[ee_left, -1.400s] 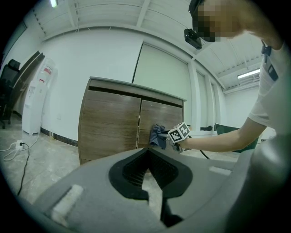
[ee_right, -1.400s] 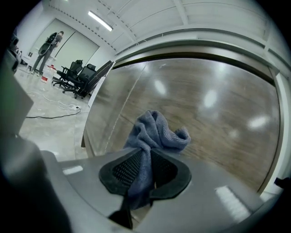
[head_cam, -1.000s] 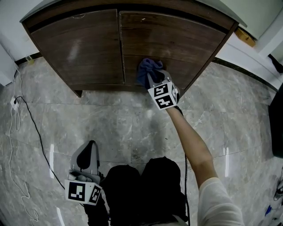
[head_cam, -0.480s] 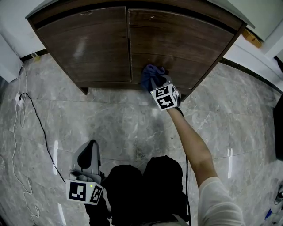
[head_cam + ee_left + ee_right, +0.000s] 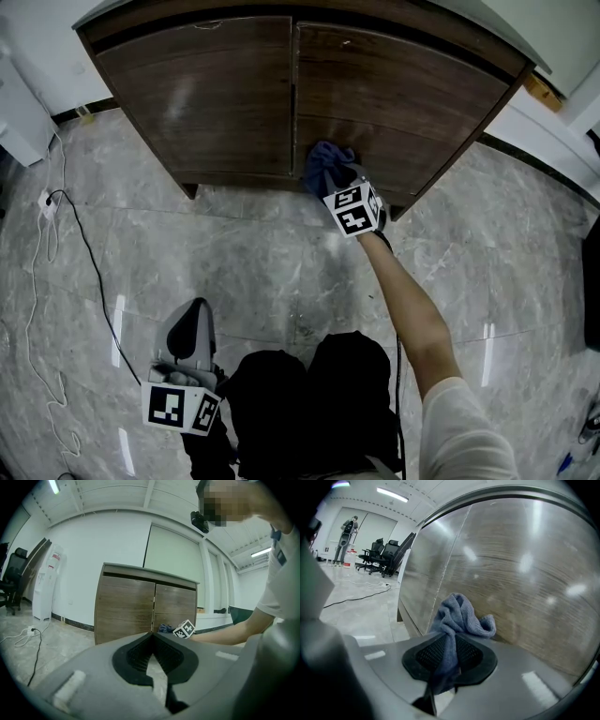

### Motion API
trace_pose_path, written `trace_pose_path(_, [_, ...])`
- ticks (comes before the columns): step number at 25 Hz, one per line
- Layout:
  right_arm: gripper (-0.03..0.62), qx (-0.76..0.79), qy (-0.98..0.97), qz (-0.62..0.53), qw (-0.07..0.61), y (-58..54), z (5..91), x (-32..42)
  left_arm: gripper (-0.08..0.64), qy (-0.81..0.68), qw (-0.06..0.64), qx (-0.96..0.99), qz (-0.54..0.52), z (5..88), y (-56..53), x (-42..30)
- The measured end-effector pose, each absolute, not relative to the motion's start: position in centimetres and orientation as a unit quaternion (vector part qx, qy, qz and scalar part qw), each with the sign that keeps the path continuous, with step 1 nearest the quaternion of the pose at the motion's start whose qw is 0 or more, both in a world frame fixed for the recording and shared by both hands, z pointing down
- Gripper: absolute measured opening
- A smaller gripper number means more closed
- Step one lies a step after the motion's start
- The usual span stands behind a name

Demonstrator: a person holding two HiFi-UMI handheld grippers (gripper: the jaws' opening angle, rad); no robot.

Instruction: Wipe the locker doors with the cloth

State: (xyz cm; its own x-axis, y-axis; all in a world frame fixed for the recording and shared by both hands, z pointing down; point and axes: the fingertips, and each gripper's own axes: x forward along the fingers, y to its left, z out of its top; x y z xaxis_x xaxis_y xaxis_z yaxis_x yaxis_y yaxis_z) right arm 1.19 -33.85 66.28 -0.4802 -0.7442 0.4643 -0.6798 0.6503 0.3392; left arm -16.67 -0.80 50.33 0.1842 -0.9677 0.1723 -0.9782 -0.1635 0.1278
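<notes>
The wooden locker has two doors, the left door (image 5: 206,94) and the right door (image 5: 412,89). A blue cloth (image 5: 326,161) is bunched against the lower part of the right door, close to the seam between the doors. My right gripper (image 5: 336,178) is shut on it. In the right gripper view the cloth (image 5: 461,613) runs up from between the jaws of the right gripper (image 5: 449,637) and touches the door (image 5: 525,573). My left gripper (image 5: 190,323) hangs low by the person's legs, jaws shut on nothing. The left gripper (image 5: 153,633) points at the locker (image 5: 126,611) from a distance.
A black cable (image 5: 89,262) trails over the marble floor at the left, from a plug (image 5: 45,200). The person's dark legs (image 5: 309,394) fill the bottom centre. A white water dispenser (image 5: 47,588) stands left of the locker. Office chairs (image 5: 382,555) stand far off.
My right gripper has slid down the right door with the cloth, toward its bottom edge. The head view has shifted a little. The left gripper stays by the legs.
</notes>
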Motion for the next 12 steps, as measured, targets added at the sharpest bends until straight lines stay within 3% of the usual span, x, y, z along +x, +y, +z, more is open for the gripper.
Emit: trace_pose_path(12, [0.067,0.413,-0.869,-0.133,0.237,-34.2,55.0,-1.7,0.000,-0.632,0.109,0.767,0.012,50.4,-0.9,-16.5])
